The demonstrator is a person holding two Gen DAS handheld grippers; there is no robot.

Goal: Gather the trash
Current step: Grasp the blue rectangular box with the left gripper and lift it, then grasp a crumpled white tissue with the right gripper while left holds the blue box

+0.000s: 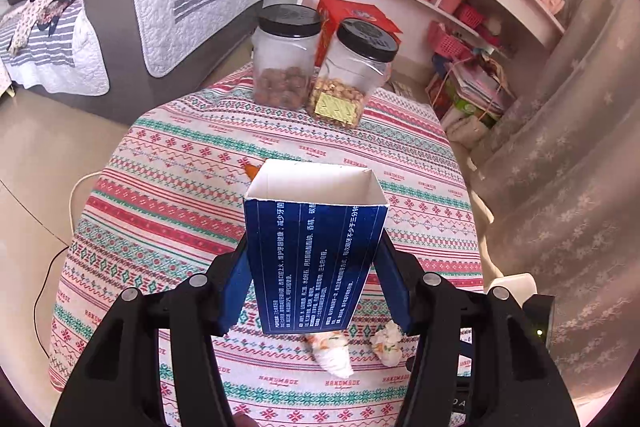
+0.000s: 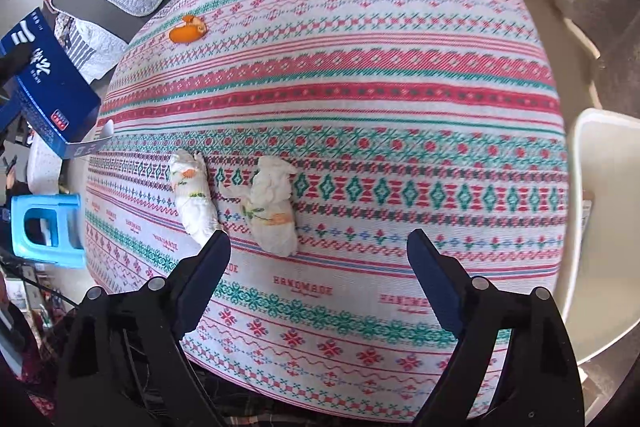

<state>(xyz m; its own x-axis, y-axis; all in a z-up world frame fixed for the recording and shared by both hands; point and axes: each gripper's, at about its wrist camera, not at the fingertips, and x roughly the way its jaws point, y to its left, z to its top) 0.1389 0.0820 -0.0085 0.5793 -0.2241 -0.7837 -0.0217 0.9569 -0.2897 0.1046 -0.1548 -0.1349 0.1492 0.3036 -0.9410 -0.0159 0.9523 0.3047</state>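
Tissues, two crumpled wads [image 2: 272, 205] on tablecloth [image 2: 360, 75], long axes toward 12 o'clock, lying at 11 o'clock just beyond right gripper [image 2: 318, 253], nearer one, jaws spread empty; left gripper [image 1: 314, 279] clamps open blue box [image 1: 316, 247].

Both wrist views steeply down over the patterned tablecloth [image 1: 180, 147], crumpled tissues [image 2: 272, 203] shared.

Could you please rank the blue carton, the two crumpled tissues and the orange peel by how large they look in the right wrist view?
1. Blue carton, though cut off by the frame edge.
2. The two crumpled tissues: they look much alike, so I would not rank them.
3. Orange peel, smallest, though farthest from the camera.
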